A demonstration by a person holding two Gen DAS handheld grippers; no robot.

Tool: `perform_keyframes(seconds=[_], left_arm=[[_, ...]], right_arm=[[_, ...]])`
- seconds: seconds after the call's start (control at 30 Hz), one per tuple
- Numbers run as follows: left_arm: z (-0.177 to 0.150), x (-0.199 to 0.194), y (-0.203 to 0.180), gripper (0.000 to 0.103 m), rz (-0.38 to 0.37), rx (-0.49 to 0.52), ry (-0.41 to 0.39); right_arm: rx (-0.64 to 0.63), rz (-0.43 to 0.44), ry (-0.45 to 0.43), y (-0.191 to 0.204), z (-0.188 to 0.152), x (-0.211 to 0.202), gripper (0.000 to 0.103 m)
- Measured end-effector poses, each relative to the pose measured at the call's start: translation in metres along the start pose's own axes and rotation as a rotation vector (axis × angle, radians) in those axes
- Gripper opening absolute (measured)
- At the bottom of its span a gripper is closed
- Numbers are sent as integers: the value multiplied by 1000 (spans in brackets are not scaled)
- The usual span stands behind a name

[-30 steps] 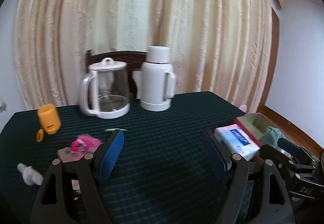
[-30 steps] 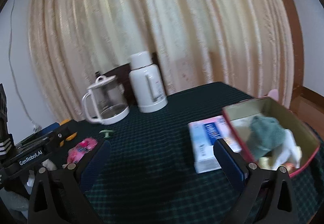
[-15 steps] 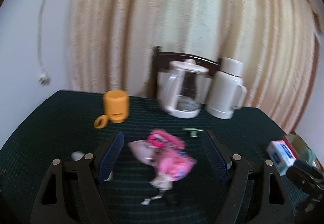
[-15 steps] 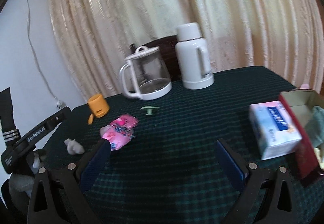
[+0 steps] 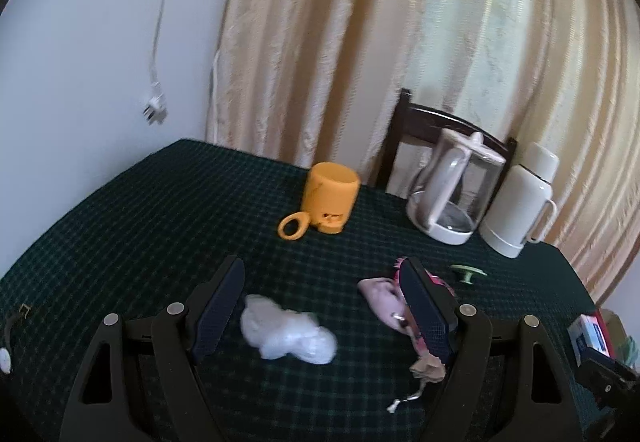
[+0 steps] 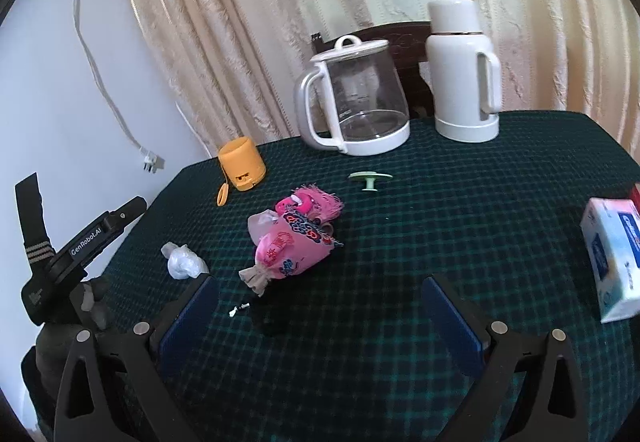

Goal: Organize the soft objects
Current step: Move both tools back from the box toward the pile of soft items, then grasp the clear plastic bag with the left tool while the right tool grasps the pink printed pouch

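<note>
A home dining room: cream embossed curtains [image 6: 248,22] hang behind a table under a dark green checked cloth [image 6: 460,226]. At its far edge stand a clear glass kettle with white handle [image 6: 354,98] and a white vacuum flask [image 6: 462,70], before a dark wooden chair back [image 5: 420,130].

Left tool [image 5: 320,306]: black frame, 2 navy pads, silver screws, "GenRobot.AI" marking.
</note>
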State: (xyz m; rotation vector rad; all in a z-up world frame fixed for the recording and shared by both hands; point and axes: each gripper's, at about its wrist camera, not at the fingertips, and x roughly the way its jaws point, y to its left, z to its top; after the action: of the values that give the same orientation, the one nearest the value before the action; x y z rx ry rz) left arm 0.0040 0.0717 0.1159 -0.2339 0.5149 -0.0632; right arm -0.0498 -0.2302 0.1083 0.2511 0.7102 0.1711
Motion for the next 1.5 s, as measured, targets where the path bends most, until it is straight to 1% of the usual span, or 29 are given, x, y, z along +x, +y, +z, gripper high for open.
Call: perform_keyframes(seconds=[0.13, 0.23, 0.37, 0.6, 0.7, 0.83, 1.0, 1.03, 1.07, 1.1, 1.13, 1.2, 1.27, 1.33, 1.5], left_arm=[[1, 9, 20, 81, 25, -50, 29], [0, 18, 34, 81, 47, -81, 63], [-3, 29, 44, 81, 47, -104, 105], [-15, 44, 35, 80, 27, -63, 164], [-21, 55, 30, 81, 23, -43, 205], [-29, 69, 25, 80, 7, -36, 257], [-36, 80, 22, 80, 5, -33, 292], [-38, 82, 22, 80, 8, -31, 296], [-39, 83, 22, 77, 11, -27, 298], [-40, 83, 21, 72, 14, -21, 300], [-41, 84, 21, 59, 18, -14, 304], [-42, 85, 20, 53, 14, -4, 307], [-43, 84, 19, 50, -9, 2, 308], [-41, 79, 17, 49, -19, 6, 285], [-32, 60, 12, 49, -49, 22, 188]], right_arm=[[-26, 6, 20, 10, -2, 12, 103], [-21, 12, 34, 12, -3, 19, 103], [-1, 17, 50, 10, -5, 27, 103], [11, 21, 75, 9, -8, 38, 103], [12, 23, 83, 9, -10, 42, 103], [16, 26, 97, 8, -12, 47, 103], [14, 28, 105, 8, -12, 52, 103], [13, 28, 106, 8, -11, 53, 103], [12, 28, 107, 9, -11, 54, 103], [11, 28, 108, 9, -10, 55, 103], [10, 29, 109, 9, -10, 56, 103], [4, 28, 112, 11, -9, 58, 103], [-2, 28, 113, 12, -8, 60, 103], [-7, 27, 114, 14, -7, 63, 103], [-7, 33, 130, 17, -5, 74, 103]])
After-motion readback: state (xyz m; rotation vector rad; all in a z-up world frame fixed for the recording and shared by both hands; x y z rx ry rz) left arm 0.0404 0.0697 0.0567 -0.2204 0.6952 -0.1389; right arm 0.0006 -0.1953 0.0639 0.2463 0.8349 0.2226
